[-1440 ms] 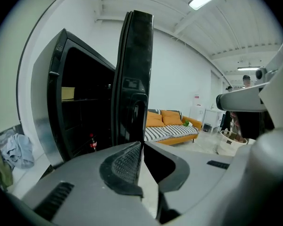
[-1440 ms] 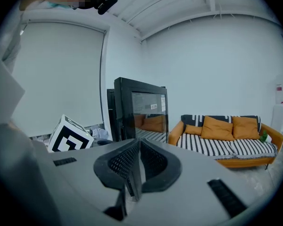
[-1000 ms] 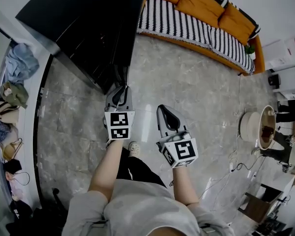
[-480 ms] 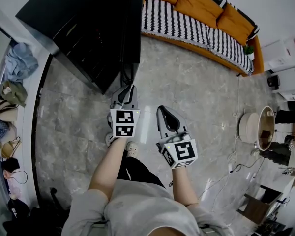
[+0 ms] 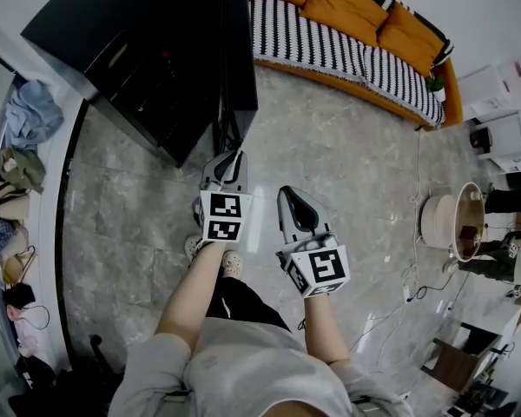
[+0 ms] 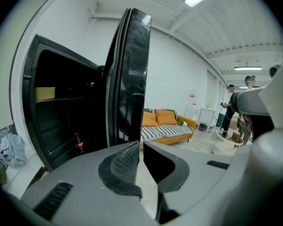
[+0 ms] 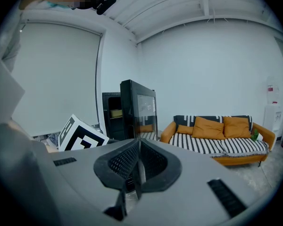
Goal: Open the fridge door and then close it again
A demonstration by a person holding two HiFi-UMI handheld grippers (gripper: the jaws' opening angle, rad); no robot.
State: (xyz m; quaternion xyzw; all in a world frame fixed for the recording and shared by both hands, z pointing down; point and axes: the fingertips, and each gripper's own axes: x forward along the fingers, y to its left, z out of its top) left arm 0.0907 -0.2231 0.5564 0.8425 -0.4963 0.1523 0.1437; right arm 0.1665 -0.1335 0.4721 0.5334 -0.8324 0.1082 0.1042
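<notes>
Left gripper (image 6: 140, 143): my jaws have just closed a little further and are now drawn nearly together, leaving only a thin slit at the tips. Nothing is between them. In the head view this gripper is extended forward over the grey tiled floor (image 5: 347, 163), and its tips are just below the lower end of the fridge door (image 6: 132, 74). Whether they touch the door cannot be determined.

Right gripper (image 7: 137, 143): my jaws are pressed together and empty. This gripper is held beside the left one, further from the fridge and well clear of the door. The left gripper's marker cube (image 7: 80, 133) appears at the left of the right gripper view.

Fridge (image 5: 130, 50): a tall black unit that stands ahead and to the left. The door is swung wide open. In the left gripper view it is seen edge-on, directly above the jaw tips, with the dark interior exposed to its left.

Interior contents:
- A pale yellow box (image 6: 45, 93) rests on an upper shelf.
- A bottle with a red label (image 6: 78, 144) stands upright on a lower shelf.

Surroundings: an orange sofa (image 5: 356, 33) with a black-and-white striped cover stands along the far wall, to the right of the open door. A heap of clothes (image 5: 30, 111) lies to the left of the fridge.
</notes>
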